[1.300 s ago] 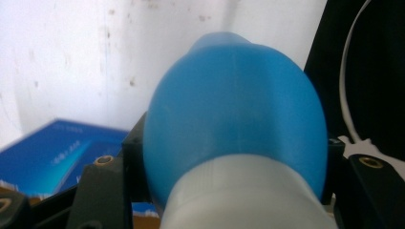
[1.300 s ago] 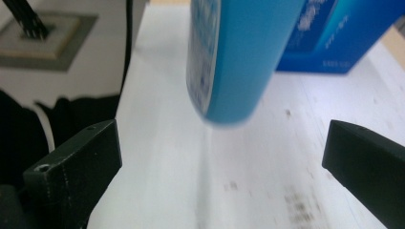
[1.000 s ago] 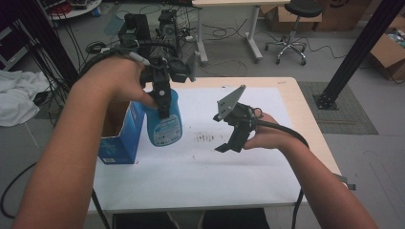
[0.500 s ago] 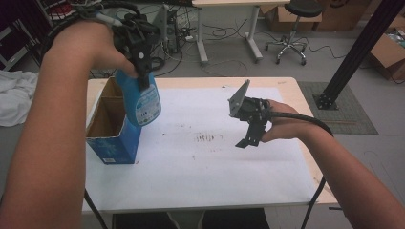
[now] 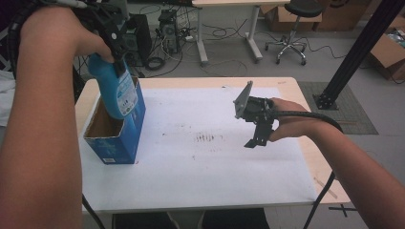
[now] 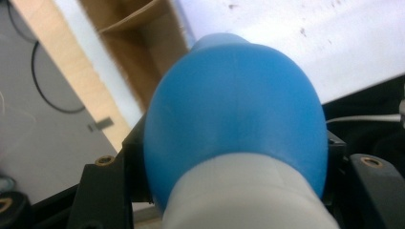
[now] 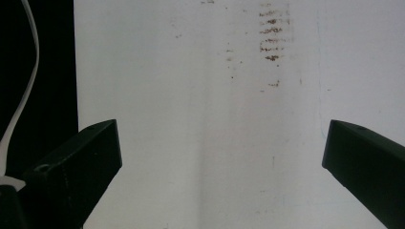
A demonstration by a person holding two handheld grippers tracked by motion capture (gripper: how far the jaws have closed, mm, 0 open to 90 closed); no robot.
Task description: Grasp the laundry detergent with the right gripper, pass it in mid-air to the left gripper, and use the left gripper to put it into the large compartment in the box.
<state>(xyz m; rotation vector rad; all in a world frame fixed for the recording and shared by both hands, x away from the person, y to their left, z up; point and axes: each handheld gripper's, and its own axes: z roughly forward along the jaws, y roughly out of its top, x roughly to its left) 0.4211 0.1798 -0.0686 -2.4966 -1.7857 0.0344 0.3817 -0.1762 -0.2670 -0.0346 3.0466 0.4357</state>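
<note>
The left tongs (image 5: pixel 116 40) were clamped on the neck of the blue bottle (image 5: pixel 117 90), which hung tilted above the open top of the blue box (image 5: pixel 125 138) at the worktop's (image 5: pixel 200 186) left edge; the right tongs (image 5: pixel 258 136) hovered apart, empty, toward the right side. To do it well, the bottle probably needed lowering straight between the cardboard walls; release should wait until its base rested inside.

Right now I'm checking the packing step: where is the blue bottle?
In the high view the blue bottle hangs at the table's left side, held in the left gripper, its base dipping into the open blue box.
</note>
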